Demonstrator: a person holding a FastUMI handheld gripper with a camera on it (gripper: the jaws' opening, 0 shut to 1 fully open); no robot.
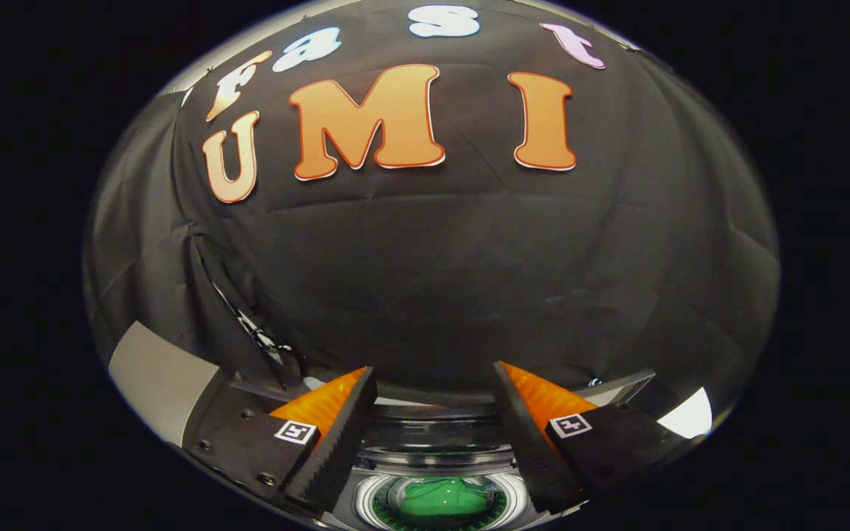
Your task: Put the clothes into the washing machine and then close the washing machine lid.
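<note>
Green clothes (pixel 436 499) bunched inside washing machine (pixel 432 457) drum; fingers (pixel 336 442) spread wide, empty.

Hand-held gripper (pixel 434 394) spread above green clothes (pixel 436 498) in drum (pixel 366 501).

The washing machine (pixel 432 461) sits low between the spread jaws of the gripper (pixel 434 387), which are wide apart and hold nothing. Its round top opening faces up, ringed by a pale collar with a darker inner ring. Down in the drum lies a green garment (pixel 443 498), crumpled in a soft heap at the middle of the opening. Whether a lid is raised behind the opening cannot be told.
</note>
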